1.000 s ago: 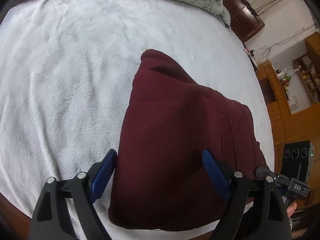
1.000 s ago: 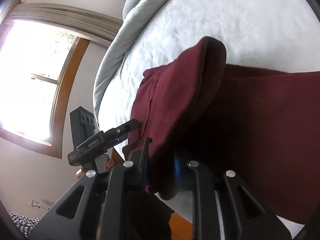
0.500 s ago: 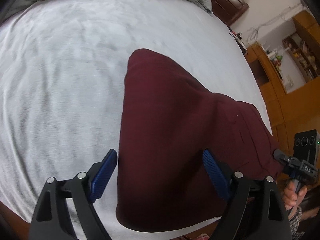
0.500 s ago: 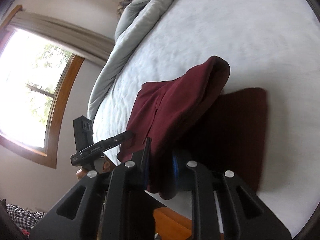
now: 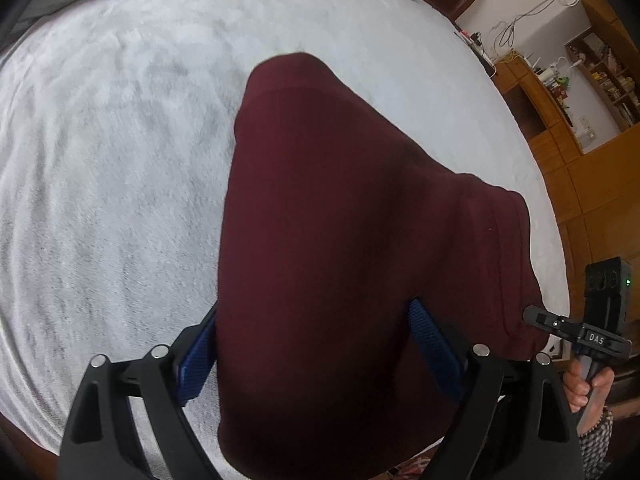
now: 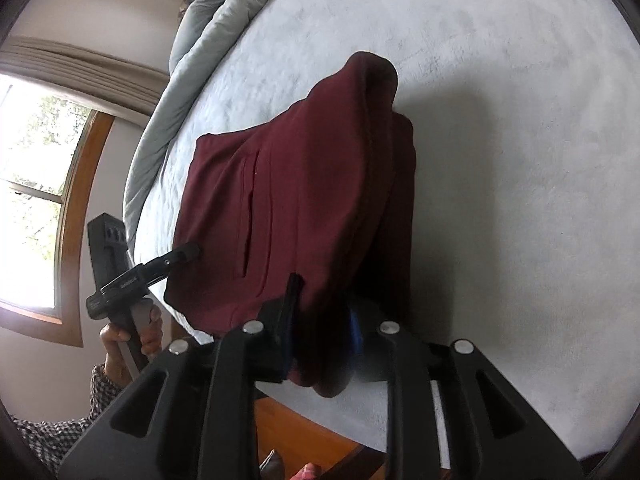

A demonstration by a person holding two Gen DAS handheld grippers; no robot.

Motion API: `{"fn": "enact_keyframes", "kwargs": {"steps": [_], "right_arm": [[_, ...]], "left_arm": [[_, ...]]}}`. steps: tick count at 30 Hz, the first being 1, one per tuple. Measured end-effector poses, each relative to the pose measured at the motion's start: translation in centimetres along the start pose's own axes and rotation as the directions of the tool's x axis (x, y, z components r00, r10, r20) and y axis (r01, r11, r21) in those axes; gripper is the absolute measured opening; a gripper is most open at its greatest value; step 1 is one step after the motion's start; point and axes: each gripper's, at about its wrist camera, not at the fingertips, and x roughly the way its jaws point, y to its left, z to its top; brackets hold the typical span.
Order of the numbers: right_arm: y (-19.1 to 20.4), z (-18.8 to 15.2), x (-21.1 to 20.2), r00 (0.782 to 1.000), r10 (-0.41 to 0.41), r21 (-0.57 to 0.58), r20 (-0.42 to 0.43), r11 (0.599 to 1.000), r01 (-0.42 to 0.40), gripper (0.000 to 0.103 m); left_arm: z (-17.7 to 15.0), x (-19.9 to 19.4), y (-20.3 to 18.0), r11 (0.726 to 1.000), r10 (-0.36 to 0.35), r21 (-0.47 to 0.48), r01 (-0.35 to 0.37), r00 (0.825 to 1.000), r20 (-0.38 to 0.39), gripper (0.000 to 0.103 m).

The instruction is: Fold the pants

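The maroon pants [image 5: 340, 248] hung folded above the bed [image 5: 112, 168], the right gripper [image 6: 320, 328] clamped on their edge, the left gripper [image 5: 316, 344] with fingers apart around the cloth.

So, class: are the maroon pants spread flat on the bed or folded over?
Folded over. The maroon pants are doubled into layers, the top layer lifted off the bed by the right gripper, jaws clamped on its edge.
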Motion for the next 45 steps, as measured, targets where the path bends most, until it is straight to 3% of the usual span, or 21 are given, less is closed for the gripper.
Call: {"fn": "enact_keyframes", "kwargs": {"steps": [4,6,11,17,19,21,25,28,31,34,36,37,41,45], "right_arm": [[0.6,0.8,-1.4,0.999,-0.051,-0.049,0.020,0.997,0.052,0.034],[1.3,1.7,-2.2,0.996,-0.077,-0.076,0.050,0.994,0.080,0.043],[1.2,5.2,-2.5,0.988,-0.102,-0.065,0.117,0.992,0.110,0.050],[-0.9,9.4,0.3,0.990,-0.112,-0.012,0.084,0.994,0.113,0.050],[-1.7,10.1,1.1,0.994,-0.088,0.022,0.070,0.996,0.087,0.040],[-1.8,10.4,1.2,0.996,-0.052,0.026,0.078,0.998,0.050,0.007],[-1.4,11.2,0.8,0.993,-0.022,0.027,0.117,0.999,0.019,0.005],[-1.7,11.3,1.1,0.988,-0.101,0.037,0.119,0.995,0.097,0.004],[-2.7,10.9,2.5,0.988,-0.131,0.065,0.085,0.990,0.125,0.005],[-2.6,10.1,1.6,0.990,-0.077,0.071,0.117,0.995,0.069,0.013],[-2.2,8.9,0.2,0.991,-0.049,0.060,0.128,0.997,0.042,0.036],[-1.9,8.2,-0.5,0.989,-0.052,0.048,0.136,0.998,0.046,0.040],[-0.9,4.7,-2.4,0.991,-0.064,0.011,0.115,0.998,0.063,0.041],[-1.0,0.5,-2.8,0.998,0.040,0.065,0.057,0.997,-0.044,0.045]], "left_arm": [[0.4,0.3,-0.3,1.000,-0.012,-0.007,0.012,1.000,-0.026,0.092],[0.8,0.3,-0.4,1.000,-0.022,-0.009,0.021,0.999,-0.050,0.092],[1.8,0.6,-0.7,1.000,-0.014,-0.005,0.014,0.997,-0.078,0.094],[2.7,0.7,-1.2,1.000,0.017,0.024,-0.015,0.997,-0.078,0.096],[2.9,0.9,-1.1,1.000,0.017,0.024,-0.015,0.996,-0.083,0.096],[3.0,1.1,-1.1,1.000,0.017,0.021,-0.015,0.996,-0.085,0.097],[2.9,1.6,-1.3,1.000,0.014,0.006,-0.013,0.997,-0.081,0.098],[2.6,2.0,-1.7,1.000,0.018,0.001,-0.018,0.997,-0.069,0.099],[2.3,2.5,-2.4,0.999,0.042,0.017,-0.040,0.997,-0.065,0.100],[2.1,2.3,-2.4,0.999,0.034,0.016,-0.033,0.997,-0.073,0.099],[2.0,2.1,-2.2,1.000,0.022,0.013,-0.021,0.996,-0.087,0.099],[1.9,1.8,-2.1,1.000,0.021,0.013,-0.020,0.996,-0.092,0.099],[0.9,1.0,-1.6,1.000,0.012,0.013,-0.010,0.995,-0.098,0.099],[-0.1,0.8,-0.4,0.999,-0.036,-0.037,0.033,0.994,-0.105,0.099]]}}
